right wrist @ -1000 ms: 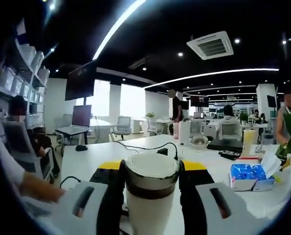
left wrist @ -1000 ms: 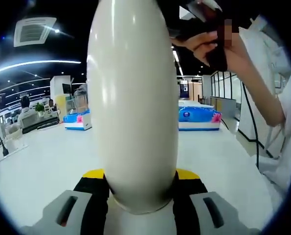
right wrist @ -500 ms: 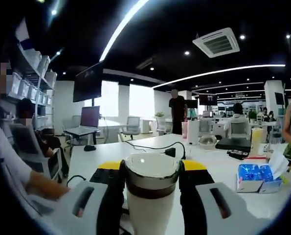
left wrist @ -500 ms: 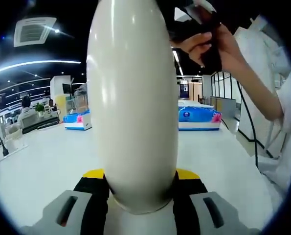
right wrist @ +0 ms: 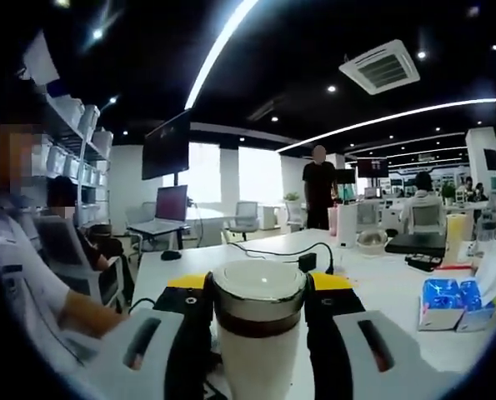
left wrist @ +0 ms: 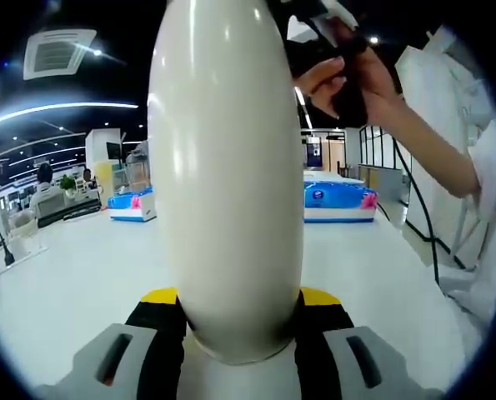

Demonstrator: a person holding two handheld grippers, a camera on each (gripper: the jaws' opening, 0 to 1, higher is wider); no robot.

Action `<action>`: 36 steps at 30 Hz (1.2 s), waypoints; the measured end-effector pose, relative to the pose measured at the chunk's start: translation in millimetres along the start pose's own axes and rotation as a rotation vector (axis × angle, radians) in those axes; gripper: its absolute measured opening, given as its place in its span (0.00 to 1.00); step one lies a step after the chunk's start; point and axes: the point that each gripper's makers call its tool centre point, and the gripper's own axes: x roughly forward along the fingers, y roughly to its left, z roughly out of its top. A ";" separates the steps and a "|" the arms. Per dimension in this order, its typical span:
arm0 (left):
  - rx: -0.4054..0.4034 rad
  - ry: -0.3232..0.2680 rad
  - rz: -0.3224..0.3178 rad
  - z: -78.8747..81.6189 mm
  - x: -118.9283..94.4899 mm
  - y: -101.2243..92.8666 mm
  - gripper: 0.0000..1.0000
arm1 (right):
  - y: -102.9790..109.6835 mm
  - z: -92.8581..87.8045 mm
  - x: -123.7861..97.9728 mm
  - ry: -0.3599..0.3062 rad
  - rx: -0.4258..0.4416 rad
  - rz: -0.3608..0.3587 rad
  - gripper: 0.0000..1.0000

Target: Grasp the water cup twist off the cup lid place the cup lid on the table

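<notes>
A cream-white water cup [left wrist: 227, 167] stands tall in the middle of the left gripper view. My left gripper [left wrist: 239, 298] is shut on its lower body, one yellow-tipped jaw on each side. In the right gripper view the cup's lid [right wrist: 258, 287], white on top with a brown band, sits on the cup body [right wrist: 258, 367]. My right gripper [right wrist: 258, 283] is shut on that lid end. At the top right of the left gripper view, a person's hand [left wrist: 360, 83] holds the dark right gripper [left wrist: 327, 42] by the cup's upper end.
A white table [left wrist: 56, 283] spreads under the cup, with blue tissue packs [left wrist: 338, 200] at its far side. The right gripper view shows another blue pack [right wrist: 452, 304], a black cable [right wrist: 268, 250], a laptop [right wrist: 168, 223], a seated person [right wrist: 31, 275] at left and one standing [right wrist: 318, 192].
The room in the right gripper view has slid to the right, so that gripper has turned while the lid stays in its jaws. The hand in the left gripper view has shifted slightly left.
</notes>
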 end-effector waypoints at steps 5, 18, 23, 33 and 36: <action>-0.001 0.000 0.001 0.0 0.6 2.1 0.52 | 1.2 0.5 2.2 0.004 0.003 0.036 0.46; -0.003 0.001 0.002 0.8 2.9 6.1 0.52 | 2.1 1.1 3.5 -0.005 0.012 0.109 0.46; -0.003 0.001 0.002 1.2 3.5 7.3 0.52 | 0.0 1.4 4.1 -0.009 0.015 0.117 0.46; -0.003 0.001 0.002 1.7 4.7 10.1 0.52 | 0.3 1.4 5.2 -0.020 0.037 0.150 0.46; -0.002 0.001 0.002 1.7 4.7 10.3 0.52 | 1.8 1.1 4.0 -0.020 0.034 0.153 0.46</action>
